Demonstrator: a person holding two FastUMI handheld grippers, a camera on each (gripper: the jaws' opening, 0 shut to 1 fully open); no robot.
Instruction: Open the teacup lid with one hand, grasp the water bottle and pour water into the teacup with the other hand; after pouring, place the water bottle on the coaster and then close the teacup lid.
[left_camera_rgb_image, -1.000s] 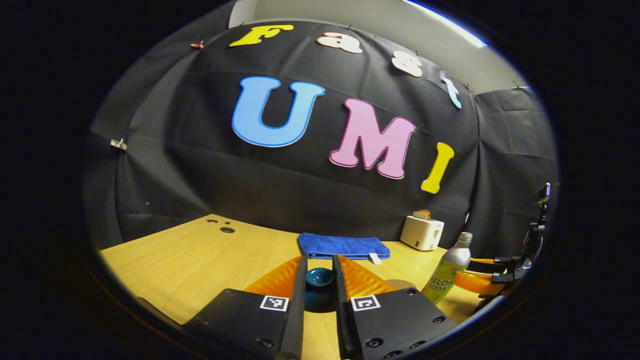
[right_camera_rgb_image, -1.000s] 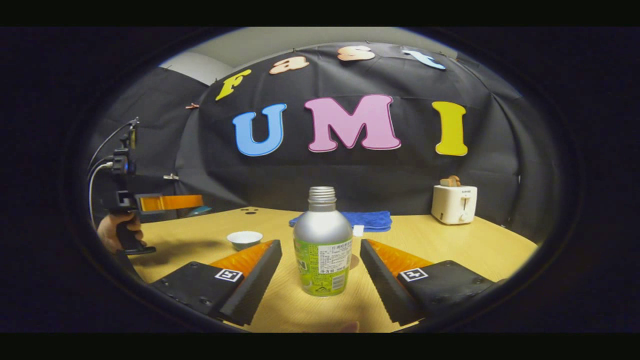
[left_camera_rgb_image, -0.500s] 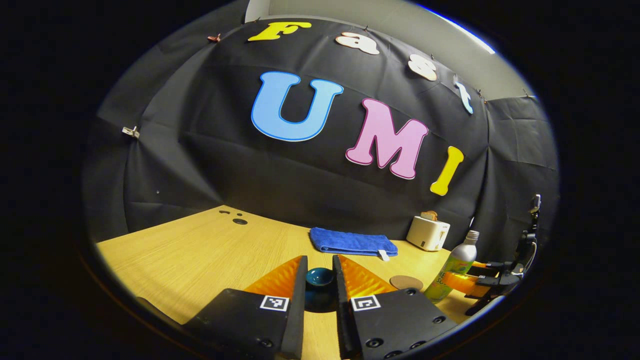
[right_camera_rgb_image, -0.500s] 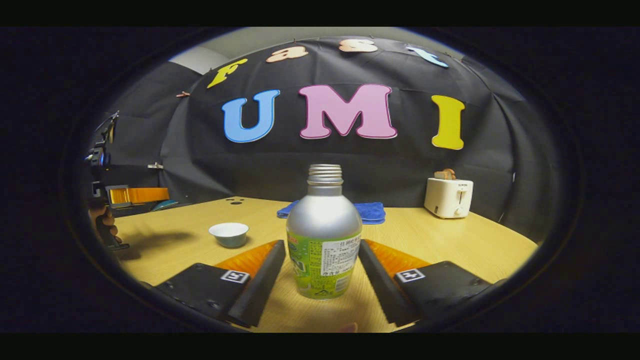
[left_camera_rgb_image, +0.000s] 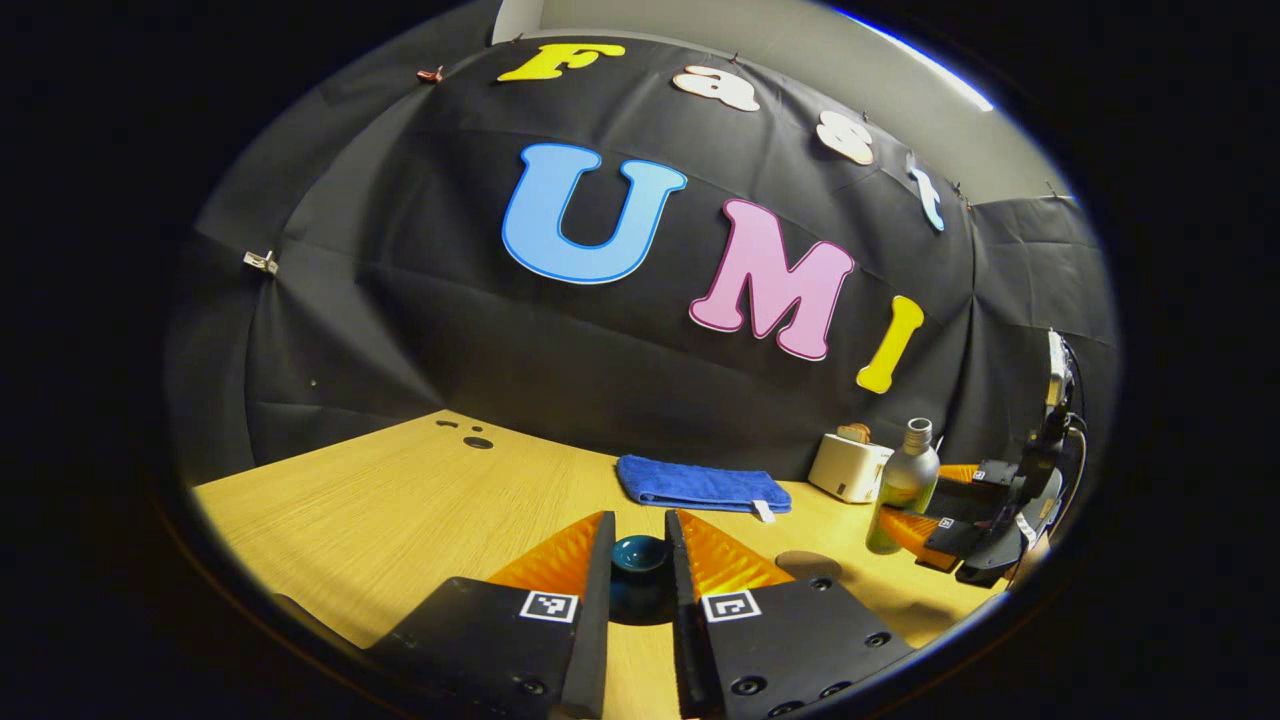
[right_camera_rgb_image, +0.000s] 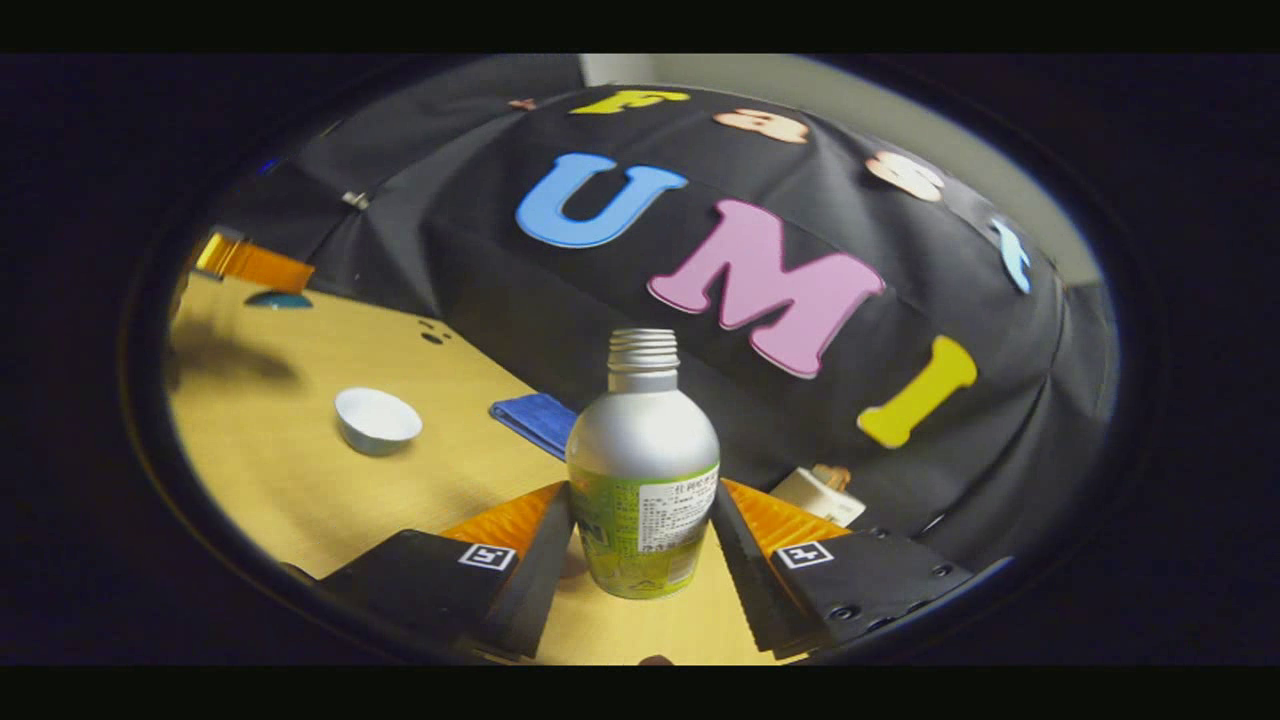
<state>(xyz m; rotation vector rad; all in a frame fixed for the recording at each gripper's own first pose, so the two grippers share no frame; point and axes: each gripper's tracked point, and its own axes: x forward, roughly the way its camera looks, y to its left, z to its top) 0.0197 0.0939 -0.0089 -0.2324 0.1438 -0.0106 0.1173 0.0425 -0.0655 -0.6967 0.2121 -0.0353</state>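
Pale wood-grain laminate covers the broad counter (left_camera_rgb_image: 400, 500) under me, and everything I care about sits on or above it. At the back lie a folded blue towel (left_camera_rgb_image: 695, 483) and a small white toaster (left_camera_rgb_image: 848, 467), both well clear of my work.

My right gripper (right_camera_rgb_image: 640, 530) has its jaws pressed on both sides of the silver aluminium bottle with the green label (right_camera_rgb_image: 643, 470), gripping low on the label band. The bottle's threaded mouth is uncapped, and the right gripper view is tilted against the counter, so I judge the bottle lifted and on its way to the pour. In the left gripper view it hangs just in front of the toaster.

The small white teacup (right_camera_rgb_image: 377, 419) stands open, well apart from the bottle. The thin round brown coaster (left_camera_rgb_image: 808, 564) lies flat near my left jaws.

My left gripper (left_camera_rgb_image: 640, 555) holds the dark teal ceramic lid (left_camera_rgb_image: 640, 553) by its knob, jaws narrow around it.

Risks, as I judge them: the cup is shallow and small, so tipping before the mouth is over it would wet the counter. Smooth metal held low could twist in my jaws. The lid, pinched by little, could slip if I let that hand sag.
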